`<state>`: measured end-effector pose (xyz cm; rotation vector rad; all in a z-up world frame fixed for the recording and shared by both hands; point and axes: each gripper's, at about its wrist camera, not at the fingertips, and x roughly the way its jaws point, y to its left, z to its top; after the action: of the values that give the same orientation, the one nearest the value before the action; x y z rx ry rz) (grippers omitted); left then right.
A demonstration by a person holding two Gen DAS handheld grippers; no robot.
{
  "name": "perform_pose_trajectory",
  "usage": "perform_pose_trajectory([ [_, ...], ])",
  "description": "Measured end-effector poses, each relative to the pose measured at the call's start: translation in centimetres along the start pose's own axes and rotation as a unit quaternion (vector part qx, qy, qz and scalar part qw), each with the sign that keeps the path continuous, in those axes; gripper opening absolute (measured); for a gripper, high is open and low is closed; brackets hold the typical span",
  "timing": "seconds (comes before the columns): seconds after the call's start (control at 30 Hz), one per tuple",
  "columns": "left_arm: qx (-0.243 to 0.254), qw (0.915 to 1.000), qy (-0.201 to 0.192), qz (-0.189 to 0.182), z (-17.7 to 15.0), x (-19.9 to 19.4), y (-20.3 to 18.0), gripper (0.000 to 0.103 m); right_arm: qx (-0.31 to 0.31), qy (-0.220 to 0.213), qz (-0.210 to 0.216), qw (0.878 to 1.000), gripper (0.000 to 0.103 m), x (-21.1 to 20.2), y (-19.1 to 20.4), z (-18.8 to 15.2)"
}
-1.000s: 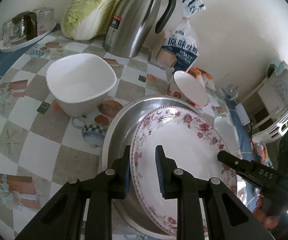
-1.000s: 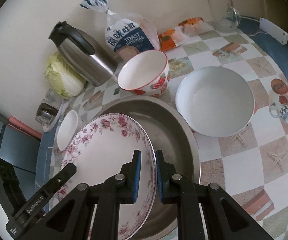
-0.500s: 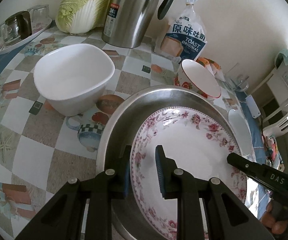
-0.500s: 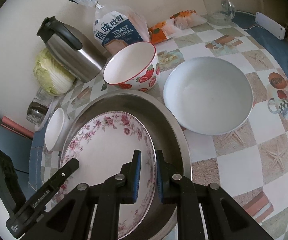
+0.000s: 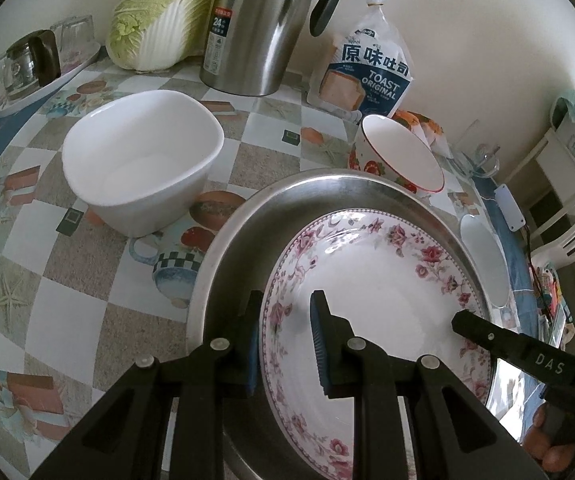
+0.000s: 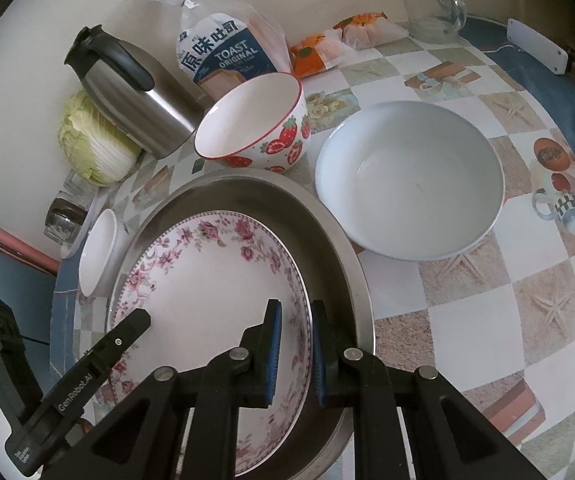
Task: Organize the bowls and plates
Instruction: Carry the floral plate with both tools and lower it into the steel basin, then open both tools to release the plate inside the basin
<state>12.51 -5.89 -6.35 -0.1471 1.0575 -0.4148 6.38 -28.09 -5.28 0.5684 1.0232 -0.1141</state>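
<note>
A floral-rimmed plate (image 5: 375,288) (image 6: 199,280) sits inside a wide steel pan (image 5: 239,248) (image 6: 327,248); I cannot tell whether it touches the bottom. My left gripper (image 5: 285,300) is shut on the plate's left rim. My right gripper (image 6: 296,308) is shut on the opposite rim. Each view shows the other gripper's finger (image 5: 487,336) (image 6: 119,340) across the plate. Around the pan stand a squarish white bowl (image 5: 139,168) (image 6: 97,256), a strawberry-print bowl (image 5: 399,156) (image 6: 255,120) and a wide shallow white bowl (image 6: 407,176) (image 5: 483,256).
Along the wall stand a steel thermos jug (image 5: 259,24), a cabbage (image 5: 159,12), a toast bag (image 5: 367,68) and orange snack packets (image 6: 327,44). A tray of glasses (image 5: 27,72) is at the far left, a glass mug (image 6: 431,0) at the far right. A checked cloth covers the table (image 6: 487,320).
The plate, still gripped on both sides, has sunk a little and lies flatter inside the pan. Both grippers stay shut on its rim.
</note>
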Motion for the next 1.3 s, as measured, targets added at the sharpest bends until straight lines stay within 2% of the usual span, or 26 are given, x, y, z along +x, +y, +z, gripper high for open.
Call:
perform_pose_trajectory([
  [0.17,0.006,1.0,0.0,0.007,0.0,0.1,-0.1,0.022,-0.014,0.0,-0.016,1.0,0.016,0.1,0.4,-0.2],
  [0.47,0.013,0.9998,-0.002,0.016,0.0,0.2,-0.2,0.022,-0.062,-0.006,-0.072,0.995,0.019,0.4,1.8,-0.7],
  [0.8,0.021,0.9993,-0.007,0.03,0.0,0.1,-0.2,0.022,-0.06,-0.007,-0.073,0.996,0.019,0.4,1.8,-0.8],
  [1.3,0.009,0.9997,-0.008,0.021,0.4,-0.7,0.1,0.024,-0.055,-0.023,-0.076,0.995,0.019,-0.9,1.7,-0.3],
])
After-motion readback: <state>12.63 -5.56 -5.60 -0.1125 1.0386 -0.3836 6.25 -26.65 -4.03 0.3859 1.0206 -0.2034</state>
